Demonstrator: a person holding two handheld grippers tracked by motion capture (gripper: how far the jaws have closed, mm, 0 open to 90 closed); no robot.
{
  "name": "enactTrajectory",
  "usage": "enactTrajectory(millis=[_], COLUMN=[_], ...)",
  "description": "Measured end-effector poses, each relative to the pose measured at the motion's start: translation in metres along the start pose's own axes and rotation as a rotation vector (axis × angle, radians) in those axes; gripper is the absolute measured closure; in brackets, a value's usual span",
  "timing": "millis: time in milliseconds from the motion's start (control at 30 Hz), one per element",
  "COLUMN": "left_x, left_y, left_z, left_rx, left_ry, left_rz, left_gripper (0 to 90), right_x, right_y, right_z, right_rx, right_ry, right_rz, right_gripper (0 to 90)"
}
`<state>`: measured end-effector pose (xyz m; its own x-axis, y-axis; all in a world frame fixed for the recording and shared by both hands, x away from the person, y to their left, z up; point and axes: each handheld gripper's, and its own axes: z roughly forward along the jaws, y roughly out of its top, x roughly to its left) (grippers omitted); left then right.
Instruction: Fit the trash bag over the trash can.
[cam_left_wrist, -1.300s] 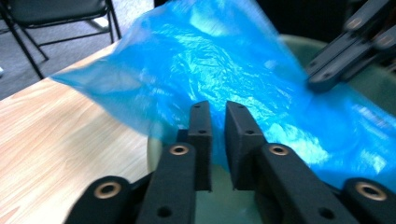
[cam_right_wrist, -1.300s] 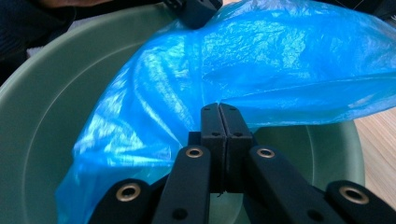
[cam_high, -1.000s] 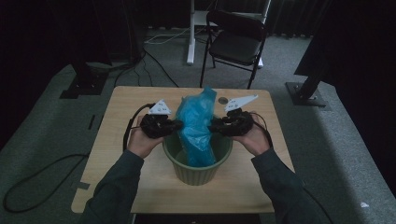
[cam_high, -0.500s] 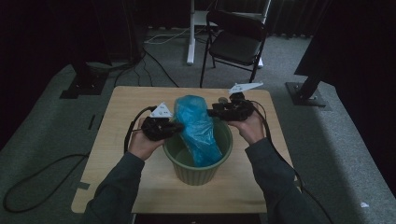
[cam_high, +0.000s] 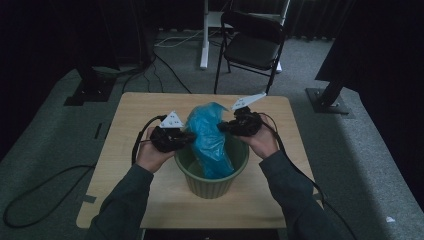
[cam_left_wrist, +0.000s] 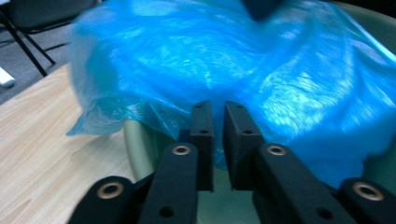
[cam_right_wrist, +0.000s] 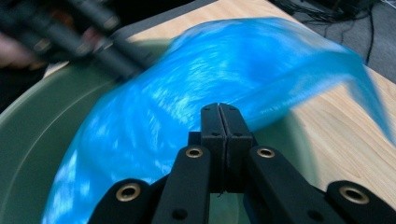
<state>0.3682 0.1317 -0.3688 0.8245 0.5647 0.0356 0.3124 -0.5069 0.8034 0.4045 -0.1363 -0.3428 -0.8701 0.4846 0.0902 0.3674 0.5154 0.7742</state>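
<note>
A crumpled blue plastic bag (cam_high: 210, 137) stands in a green bin (cam_high: 210, 182) on the wooden table (cam_high: 125, 115), its top rising above the rim. My left gripper (cam_high: 187, 139) is at the bin's left rim. Its jaws (cam_left_wrist: 217, 109) are nearly together, pinching the bag's lower edge (cam_left_wrist: 233, 60) just above the bin wall (cam_left_wrist: 135, 144). My right gripper (cam_high: 223, 127) is at the far right rim. In the right gripper view it (cam_right_wrist: 220, 109) is shut tight on the bag's film (cam_right_wrist: 187, 93) over the bin's inside (cam_right_wrist: 32, 140).
A black folding chair (cam_high: 252, 42) stands beyond the table's far edge, and cables lie on the grey carpet (cam_high: 60, 175) to the left. Bare tabletop surrounds the bin on both sides. The bin stands near the table's front edge.
The right gripper has moved from the bin's right side toward its far rim, taking the bag with it. The bag's top now sits lower and leans left. The left gripper has barely moved.
</note>
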Motion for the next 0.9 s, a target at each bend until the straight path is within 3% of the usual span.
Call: enactTrajectory(millis=[100, 400, 633, 700, 833, 900], left_x=[0.002, 0.011, 0.017, 0.019, 0.022, 0.021], left_y=[0.000, 0.011, 0.034, 0.040, 0.044, 0.044], left_z=[-0.003, -0.011, -0.002, 0.003, 0.013, 0.017], left_rx=[-0.010, -0.064, -0.079, -0.061, -0.051, -0.035], left_ry=[0.014, 0.032, 0.020, 0.030, 0.030, 0.035], left_rz=[-0.012, -0.047, -0.069, -0.081, -0.098, -0.098], left_gripper=[76.1, 64.6, 52.1, 49.6, 49.7, 54.5], right_x=[0.006, 0.012, 0.024, 0.026, 0.031, 0.032], right_y=[-0.006, -0.025, -0.026, -0.025, -0.024, -0.024], right_z=[-0.003, -0.006, -0.003, -0.002, -0.002, -0.002], right_rx=[0.011, 0.039, 0.046, 0.043, 0.037, 0.038], right_ry=[0.007, 0.018, 0.034, 0.038, 0.051, 0.053], right_rz=[-0.033, -0.059, -0.102, -0.116, -0.138, -0.147], right_gripper=[89.6, 89.7, 89.7, 89.7, 89.7, 89.7])
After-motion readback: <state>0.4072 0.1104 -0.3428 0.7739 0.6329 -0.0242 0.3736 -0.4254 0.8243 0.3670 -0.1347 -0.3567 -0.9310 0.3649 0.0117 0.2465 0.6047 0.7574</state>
